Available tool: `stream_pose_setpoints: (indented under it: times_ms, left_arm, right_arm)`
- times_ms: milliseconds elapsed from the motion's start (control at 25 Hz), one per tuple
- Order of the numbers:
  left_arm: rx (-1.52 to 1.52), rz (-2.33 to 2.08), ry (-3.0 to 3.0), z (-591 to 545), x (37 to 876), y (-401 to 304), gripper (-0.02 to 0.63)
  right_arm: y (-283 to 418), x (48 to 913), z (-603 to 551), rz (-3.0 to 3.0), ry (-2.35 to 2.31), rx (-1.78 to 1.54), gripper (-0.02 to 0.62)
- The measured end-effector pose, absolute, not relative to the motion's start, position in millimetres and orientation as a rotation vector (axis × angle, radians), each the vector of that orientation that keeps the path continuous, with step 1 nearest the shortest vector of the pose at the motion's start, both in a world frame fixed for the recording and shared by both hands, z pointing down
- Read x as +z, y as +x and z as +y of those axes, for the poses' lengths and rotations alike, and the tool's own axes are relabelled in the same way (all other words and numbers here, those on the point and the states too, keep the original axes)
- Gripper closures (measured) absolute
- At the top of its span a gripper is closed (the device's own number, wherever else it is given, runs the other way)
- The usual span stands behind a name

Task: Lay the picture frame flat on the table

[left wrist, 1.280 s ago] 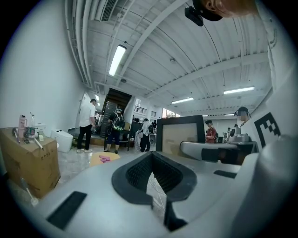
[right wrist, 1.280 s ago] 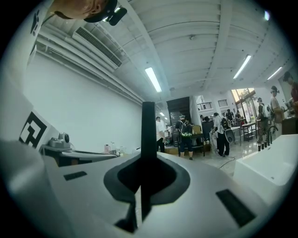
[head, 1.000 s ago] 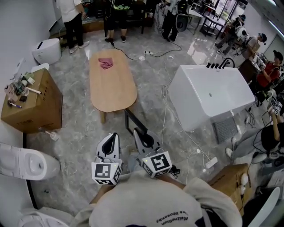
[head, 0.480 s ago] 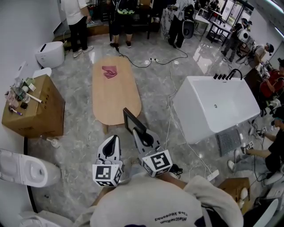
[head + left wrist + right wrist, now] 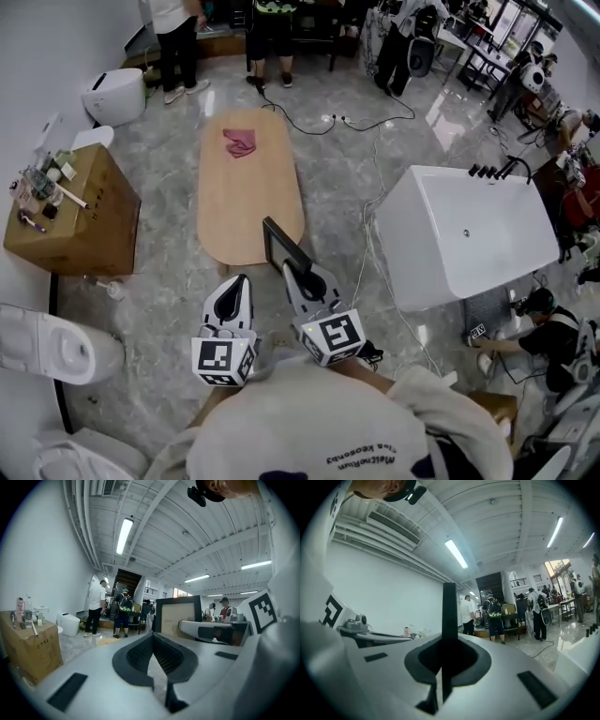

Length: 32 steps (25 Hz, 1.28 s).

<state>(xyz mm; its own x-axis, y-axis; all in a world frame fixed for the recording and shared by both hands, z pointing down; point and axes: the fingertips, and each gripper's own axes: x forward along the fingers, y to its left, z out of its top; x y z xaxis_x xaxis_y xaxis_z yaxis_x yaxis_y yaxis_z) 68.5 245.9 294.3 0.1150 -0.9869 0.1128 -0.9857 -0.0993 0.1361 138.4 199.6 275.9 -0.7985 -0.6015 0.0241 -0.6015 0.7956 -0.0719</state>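
My right gripper (image 5: 296,271) is shut on the lower edge of a black picture frame (image 5: 280,245), which stands upright just above the near end of the oval wooden table (image 5: 247,192). Edge-on in the right gripper view, the frame (image 5: 449,616) rises as a thin black bar from between the jaws. My left gripper (image 5: 241,282) is shut with nothing in it, beside the right one and short of the table. In the left gripper view the frame (image 5: 180,616) shows its beige face to the right of my shut left gripper (image 5: 153,637).
A pink cloth (image 5: 240,142) lies at the table's far end. A white bathtub (image 5: 469,234) stands to the right, a cardboard box (image 5: 77,214) with small items and a toilet (image 5: 47,342) to the left. Cables cross the floor. People stand at the far end.
Both grippers and the frame have come forward to the table's near end; the table now lies closer in the head view. The grip on the frame is unchanged.
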Motion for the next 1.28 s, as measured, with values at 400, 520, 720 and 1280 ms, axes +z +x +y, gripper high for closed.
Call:
stream_pose_setpoints:
  times_ms: [400,520,720,1280]
  left_arm:
    - [0.022,-2.058,2.129,218,298,57,0.597]
    - [0.033,-2.064,2.117,216,297,58,0.597]
    - [0.057,-2.051,2.106,216,305,59,0.597]
    - [0.049,-1.980,2.115,170,319,40,0.598]
  right_arm:
    - [128,282,163,2.997,-0.896,-0.155,0.578]
    - [129,285,159,2.998,-0.890,-0.194,0.578]
    - [127,295,159,3.007,-0.879,-0.233,0.577]
    - [121,307,119,3.004,-0.981,-0.258,0.577]
